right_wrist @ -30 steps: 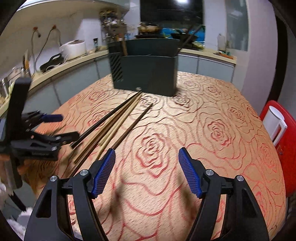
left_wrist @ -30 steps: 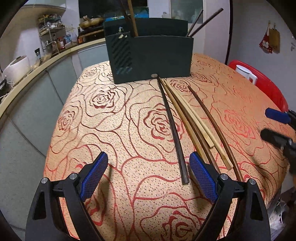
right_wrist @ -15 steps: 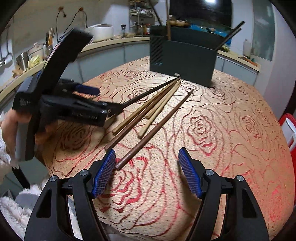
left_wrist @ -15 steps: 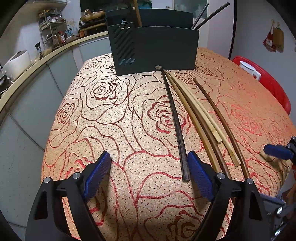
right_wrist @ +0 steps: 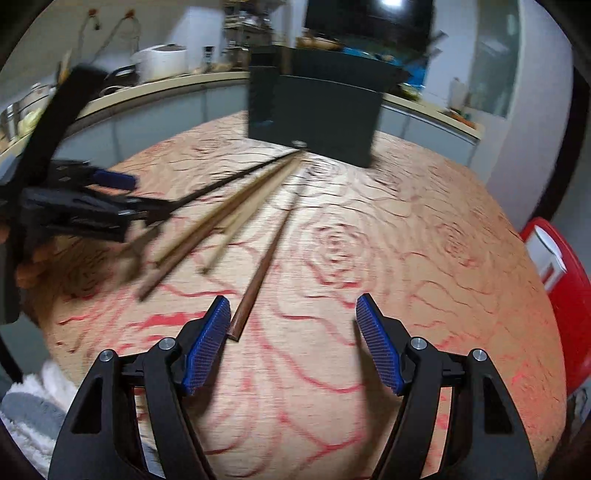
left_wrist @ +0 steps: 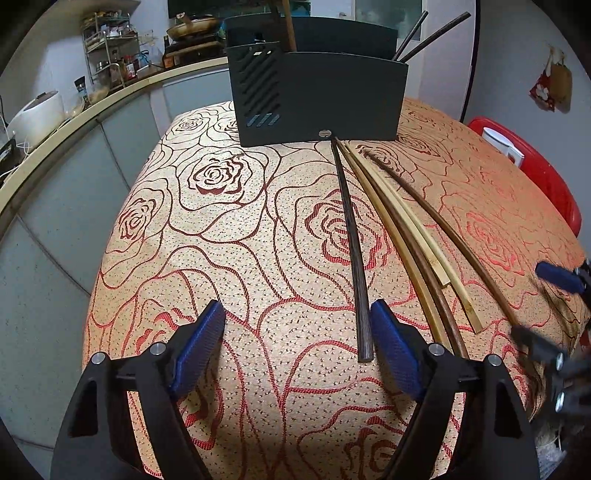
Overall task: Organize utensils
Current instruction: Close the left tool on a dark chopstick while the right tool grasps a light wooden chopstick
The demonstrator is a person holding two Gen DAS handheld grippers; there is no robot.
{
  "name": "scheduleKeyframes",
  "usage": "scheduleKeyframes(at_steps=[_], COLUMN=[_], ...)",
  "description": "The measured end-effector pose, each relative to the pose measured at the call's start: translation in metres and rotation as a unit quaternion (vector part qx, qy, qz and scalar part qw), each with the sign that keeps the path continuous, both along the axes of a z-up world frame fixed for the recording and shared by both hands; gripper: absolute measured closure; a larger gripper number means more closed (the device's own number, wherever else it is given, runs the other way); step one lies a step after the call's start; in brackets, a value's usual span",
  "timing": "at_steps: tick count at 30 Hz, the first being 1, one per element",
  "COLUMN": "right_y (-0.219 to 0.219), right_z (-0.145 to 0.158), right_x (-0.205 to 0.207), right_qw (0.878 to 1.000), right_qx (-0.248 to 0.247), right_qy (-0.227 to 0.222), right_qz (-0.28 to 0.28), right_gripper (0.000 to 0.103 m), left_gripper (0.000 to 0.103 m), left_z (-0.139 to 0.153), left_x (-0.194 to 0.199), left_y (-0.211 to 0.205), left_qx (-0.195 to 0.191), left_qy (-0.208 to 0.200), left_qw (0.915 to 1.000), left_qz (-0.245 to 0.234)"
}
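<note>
Left gripper (left_wrist: pixel 297 345) and right gripper (right_wrist: pixel 291 343) gape wide, holding nothing

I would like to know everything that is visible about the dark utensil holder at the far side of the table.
The dark utensil holder is a wide, box-like caddy that looks like matte dark plastic. It stands upright on the rose-patterned tablecloth. Its left section has slanted vent slots, and a small round badge sits low on the front wall. Two dark chopsticks lean out at its right end, and a brown stick rises near the left. The tip of the black chopstick lying on the cloth reaches its base.
</note>
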State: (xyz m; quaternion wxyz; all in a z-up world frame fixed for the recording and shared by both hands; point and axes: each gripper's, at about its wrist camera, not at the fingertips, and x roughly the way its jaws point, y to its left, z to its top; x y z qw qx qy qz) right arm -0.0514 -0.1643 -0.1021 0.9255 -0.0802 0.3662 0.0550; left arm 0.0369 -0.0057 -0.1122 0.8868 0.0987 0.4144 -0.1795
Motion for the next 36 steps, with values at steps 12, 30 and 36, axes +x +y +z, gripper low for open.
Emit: scheduleKeyframes(at_steps=[12, 30, 36], right_y=[-0.027, -0.028, -0.030], right_z=[-0.003, -0.005, -0.004], right_x=[0.008, 0.015, 0.016], right_qw=[1.000, 0.998, 0.998], right_qx=[0.025, 0.062, 0.064], right_qy=[-0.001, -0.010, -0.009], right_qz=[-0.020, -0.013, -0.018], right_gripper=[0.067, 0.088, 0.093], left_gripper=[0.047, 0.082, 0.095], left_z=[0.002, 0.003, 0.003], left_x=[-0.010, -0.013, -0.011], left_y=[-0.009, -0.013, -0.008], left_qx=[0.004, -0.010, -0.014], left_qy=[-0.019, -0.020, -0.017], left_qw=[0.9995, 0.9985, 0.9988], left_qz=[-0.024, -0.049, -0.044])
